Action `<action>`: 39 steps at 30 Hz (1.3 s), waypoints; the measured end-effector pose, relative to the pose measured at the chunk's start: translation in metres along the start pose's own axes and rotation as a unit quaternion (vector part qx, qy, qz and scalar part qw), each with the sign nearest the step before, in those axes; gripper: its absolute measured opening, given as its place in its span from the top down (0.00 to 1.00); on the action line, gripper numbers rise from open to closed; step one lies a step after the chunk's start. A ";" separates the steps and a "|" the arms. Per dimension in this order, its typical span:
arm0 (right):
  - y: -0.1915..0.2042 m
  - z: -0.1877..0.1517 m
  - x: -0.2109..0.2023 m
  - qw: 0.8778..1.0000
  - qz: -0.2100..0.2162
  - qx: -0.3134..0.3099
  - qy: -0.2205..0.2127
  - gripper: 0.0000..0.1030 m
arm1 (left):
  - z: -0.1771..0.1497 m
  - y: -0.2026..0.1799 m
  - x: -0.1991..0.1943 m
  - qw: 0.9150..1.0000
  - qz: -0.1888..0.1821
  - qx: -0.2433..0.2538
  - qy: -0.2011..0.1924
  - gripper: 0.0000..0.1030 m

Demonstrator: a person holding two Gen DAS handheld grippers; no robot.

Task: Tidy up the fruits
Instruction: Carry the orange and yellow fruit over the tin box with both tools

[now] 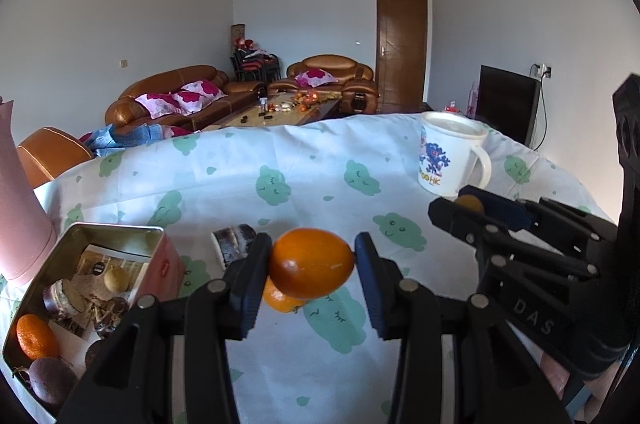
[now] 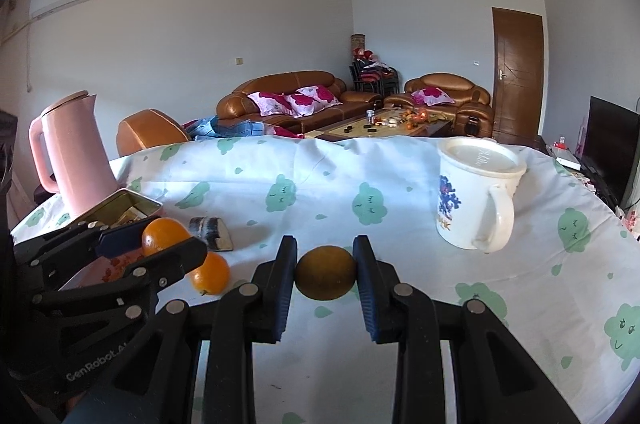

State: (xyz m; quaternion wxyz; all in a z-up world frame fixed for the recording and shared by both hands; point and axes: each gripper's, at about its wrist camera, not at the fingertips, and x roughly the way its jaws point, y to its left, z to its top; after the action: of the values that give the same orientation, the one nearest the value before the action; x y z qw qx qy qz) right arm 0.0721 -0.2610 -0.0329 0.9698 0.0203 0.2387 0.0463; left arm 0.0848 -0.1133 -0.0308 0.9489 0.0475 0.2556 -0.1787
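My left gripper (image 1: pixel 313 262) is shut on an orange (image 1: pixel 311 263) and holds it above the table. A second orange (image 1: pixel 280 298) lies on the cloth just below it, and also shows in the right wrist view (image 2: pixel 210 274). My right gripper (image 2: pixel 325 272) is shut on a small dull yellow-green fruit (image 2: pixel 326 273) above the cloth. An open metal tin (image 1: pixel 120 236) at the left holds a tangerine (image 1: pixel 36 338), a dark purple fruit (image 1: pixel 52 382) and wrapped snacks. The left gripper also shows in the right wrist view (image 2: pixel 160 236), the right one in the left wrist view (image 1: pixel 470 204).
A pink kettle (image 2: pixel 76 160) stands behind the tin at the left. A white lidded mug (image 2: pixel 476 196) stands at the right. A dark wrapped snack (image 2: pixel 212 230) lies on the cloud-print tablecloth (image 2: pixel 360 160). Sofas and a coffee table are beyond the table's far edge.
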 end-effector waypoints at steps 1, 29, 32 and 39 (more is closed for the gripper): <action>0.001 0.000 -0.001 1.000 0.001 -0.001 0.000 0.70 | 0.000 0.000 0.000 1.000 0.000 -0.001 0.000 0.57; 0.050 0.013 -0.014 0.998 0.044 -0.039 -0.004 0.70 | -0.006 0.044 -0.027 0.999 0.028 -0.040 0.011 0.57; 0.057 0.015 -0.014 0.998 0.048 -0.044 -0.005 0.70 | -0.007 0.050 -0.031 0.998 0.034 -0.043 0.009 0.57; 0.072 0.020 -0.012 0.997 0.062 -0.055 -0.004 0.70 | -0.008 0.062 -0.038 0.998 0.042 -0.050 0.008 0.57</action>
State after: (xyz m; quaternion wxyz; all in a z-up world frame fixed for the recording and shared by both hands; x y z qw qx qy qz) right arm 0.0654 -0.1906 -0.0052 0.9657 -0.0184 0.2300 0.1195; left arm 0.0730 -0.0427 -0.0190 0.9547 0.0122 0.2692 -0.1258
